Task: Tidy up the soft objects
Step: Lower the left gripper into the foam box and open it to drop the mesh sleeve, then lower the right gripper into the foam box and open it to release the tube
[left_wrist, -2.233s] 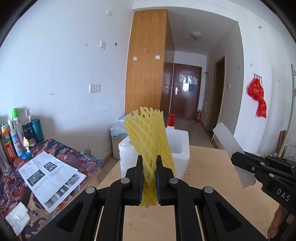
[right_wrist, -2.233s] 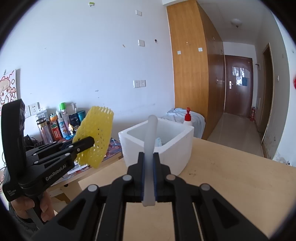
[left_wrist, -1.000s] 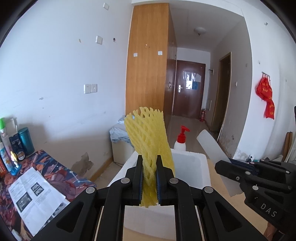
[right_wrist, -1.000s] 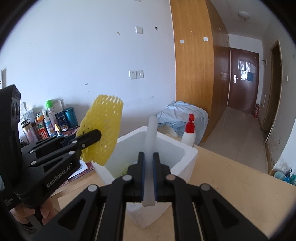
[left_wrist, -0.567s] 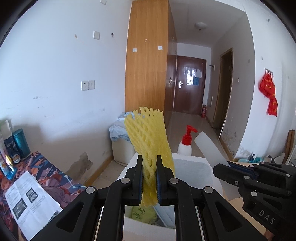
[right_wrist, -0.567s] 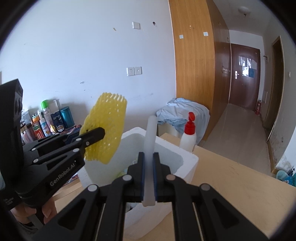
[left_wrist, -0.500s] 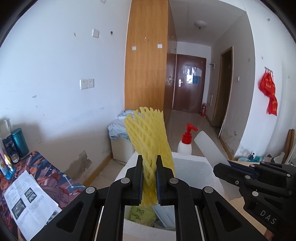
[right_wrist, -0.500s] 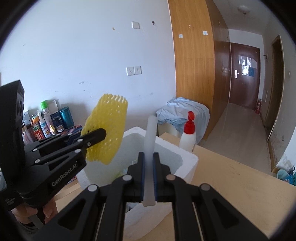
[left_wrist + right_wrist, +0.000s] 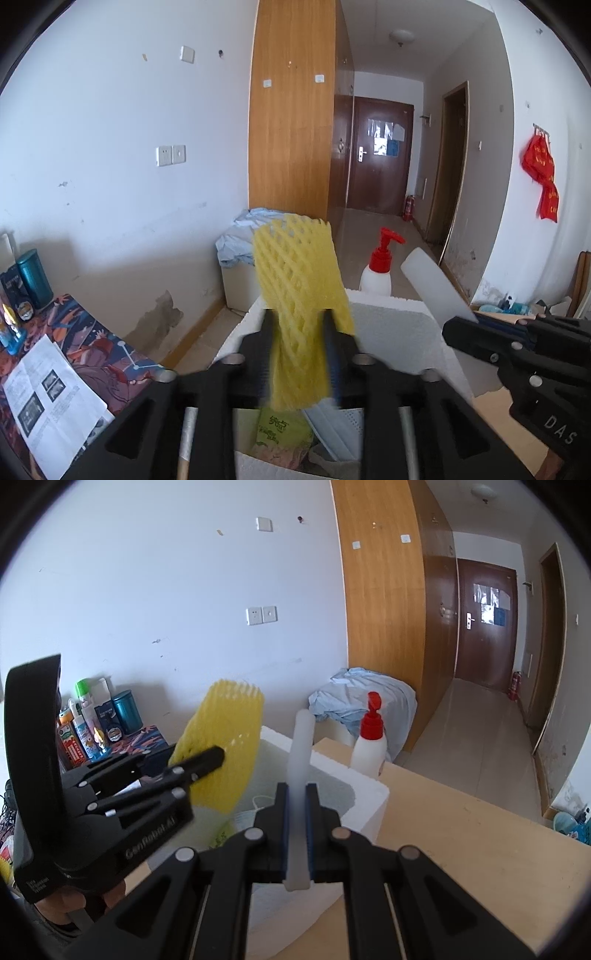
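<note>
Two soft items over white foam box [image 9: 391, 325]: left gripper [image 9: 297, 354], jaws parted, frees yellow foam net [image 9: 301, 295]; right gripper [image 9: 297, 834] pinches white foam sheet [image 9: 301, 775], best lowered inside before release.

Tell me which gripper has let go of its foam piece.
The left gripper: its jaws stand apart around the yellow net. The right gripper is clamped on the white sheet.

Open foam box [image 9: 365, 794] mouth below, pump bottle [image 9: 369, 746] just behind its rim.
</note>
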`<state>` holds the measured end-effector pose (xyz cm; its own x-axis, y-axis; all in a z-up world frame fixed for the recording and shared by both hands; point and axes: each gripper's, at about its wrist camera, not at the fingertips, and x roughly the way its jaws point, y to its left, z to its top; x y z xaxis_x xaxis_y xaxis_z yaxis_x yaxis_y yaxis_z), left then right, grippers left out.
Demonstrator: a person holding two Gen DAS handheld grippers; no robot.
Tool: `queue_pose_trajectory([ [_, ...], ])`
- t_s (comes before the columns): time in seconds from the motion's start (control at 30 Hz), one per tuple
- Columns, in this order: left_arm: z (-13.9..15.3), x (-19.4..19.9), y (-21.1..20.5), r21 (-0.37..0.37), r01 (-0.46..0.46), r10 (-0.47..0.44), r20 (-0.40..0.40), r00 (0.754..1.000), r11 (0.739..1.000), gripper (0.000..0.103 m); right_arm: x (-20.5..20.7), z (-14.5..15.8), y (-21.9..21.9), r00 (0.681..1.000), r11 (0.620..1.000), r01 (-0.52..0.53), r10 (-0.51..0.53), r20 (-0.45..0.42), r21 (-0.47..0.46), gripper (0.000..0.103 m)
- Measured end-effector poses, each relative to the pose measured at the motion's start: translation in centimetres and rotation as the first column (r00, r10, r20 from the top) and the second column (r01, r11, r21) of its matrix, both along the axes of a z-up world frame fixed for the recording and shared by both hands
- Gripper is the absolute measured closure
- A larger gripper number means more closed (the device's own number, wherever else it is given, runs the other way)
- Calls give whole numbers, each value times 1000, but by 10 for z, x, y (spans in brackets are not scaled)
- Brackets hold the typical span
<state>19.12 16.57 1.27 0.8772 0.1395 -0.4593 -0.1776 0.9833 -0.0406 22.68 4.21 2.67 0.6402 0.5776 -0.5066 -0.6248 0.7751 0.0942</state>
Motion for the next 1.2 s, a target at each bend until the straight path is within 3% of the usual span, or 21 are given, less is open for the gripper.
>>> queue_pose_trajectory([
  [0.03, 0, 0, 0, 1, 0, 0, -2, 1000, 1000, 39, 0, 0, 0, 1000, 1000, 1, -1, 0, -1, 93],
  [0.07, 0, 0, 0, 2, -2, 2, 1, 1000, 1000, 30, 0, 0, 0, 1000, 1000, 1, -1, 1, -1, 93],
  [0.17, 1, -5, 1, 11, -23, 22, 30, 999, 1000, 22, 1, 1, 1, 1000, 1000, 4, -4, 2, 1, 93],
  [1.2, 2, -38, 39, 0, -125, 125, 46, 991, 992, 21, 6, -12, 31, 998, 998, -55, 54, -23, -20, 93],
])
